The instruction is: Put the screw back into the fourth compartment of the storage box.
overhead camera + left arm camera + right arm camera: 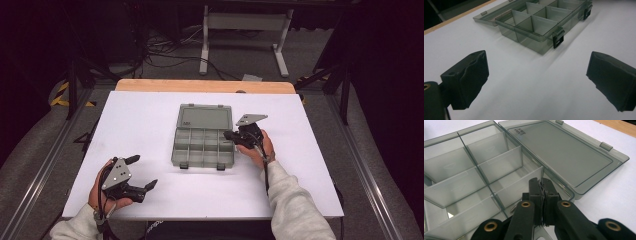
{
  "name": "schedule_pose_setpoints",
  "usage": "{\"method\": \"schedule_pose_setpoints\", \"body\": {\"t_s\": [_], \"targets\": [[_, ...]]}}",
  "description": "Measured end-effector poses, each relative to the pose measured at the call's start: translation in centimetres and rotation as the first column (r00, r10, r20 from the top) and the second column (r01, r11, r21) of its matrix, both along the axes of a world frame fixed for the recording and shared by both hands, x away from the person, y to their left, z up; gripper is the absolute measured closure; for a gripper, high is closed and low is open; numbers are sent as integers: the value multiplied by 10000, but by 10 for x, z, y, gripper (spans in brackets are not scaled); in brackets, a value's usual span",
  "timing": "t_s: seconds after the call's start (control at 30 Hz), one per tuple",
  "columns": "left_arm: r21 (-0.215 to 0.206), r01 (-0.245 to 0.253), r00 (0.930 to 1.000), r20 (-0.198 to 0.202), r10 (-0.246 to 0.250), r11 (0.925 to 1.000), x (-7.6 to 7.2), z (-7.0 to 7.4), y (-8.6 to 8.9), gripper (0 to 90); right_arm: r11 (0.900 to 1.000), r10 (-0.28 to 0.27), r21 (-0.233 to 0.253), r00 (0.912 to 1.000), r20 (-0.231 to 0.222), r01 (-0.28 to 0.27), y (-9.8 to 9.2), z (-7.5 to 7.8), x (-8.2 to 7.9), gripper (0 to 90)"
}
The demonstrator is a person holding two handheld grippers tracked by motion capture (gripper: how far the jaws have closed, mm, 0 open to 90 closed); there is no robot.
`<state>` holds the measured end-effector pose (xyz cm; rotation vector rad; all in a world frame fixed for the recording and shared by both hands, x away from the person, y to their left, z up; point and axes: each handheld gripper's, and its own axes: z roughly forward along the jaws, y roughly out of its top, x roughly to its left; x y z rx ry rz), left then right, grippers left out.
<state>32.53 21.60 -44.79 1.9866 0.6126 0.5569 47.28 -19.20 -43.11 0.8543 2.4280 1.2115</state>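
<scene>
**Open organizer box mid-table, right gripper at its edge**

Grey translucent organizer box [202,146] sits mid-table on white table surface [140,125], lid [205,117] folded flat toward far side, two black latches [558,40] on near wall. Compartments look empty in both gripper views.

Right gripper [231,136] at box's right edge, jaws pressed together over the corner compartment nearest the lid hinge [524,183]; anything pinched between them too small to tell. Possible small screw-like item [514,208] just beside jaw tips, unclear.

Left gripper [145,172] at near-left of table, well apart from box, jaws spread wide, nothing between.
</scene>
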Motion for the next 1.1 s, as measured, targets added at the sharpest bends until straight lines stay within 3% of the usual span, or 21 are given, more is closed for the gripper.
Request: {"method": "schedule_pose_setpoints", "body": {"t_s": [0.5,0.83,1.1], "targets": [[-8,-48,10000,-1,48,10000,0,0,0,47,10000,55,54,9998,-203,-54,0,-3,0,849],[-60,-70,10000,-34,70,10000,3,0,0,53,9993,47,365,9998,192,-54,-4,5,-5,818],[-172,-388,9992,-78,387,9991,10,1,1,84,9992,27,404,9977,683,-55,-9,15,-11,773]]}}
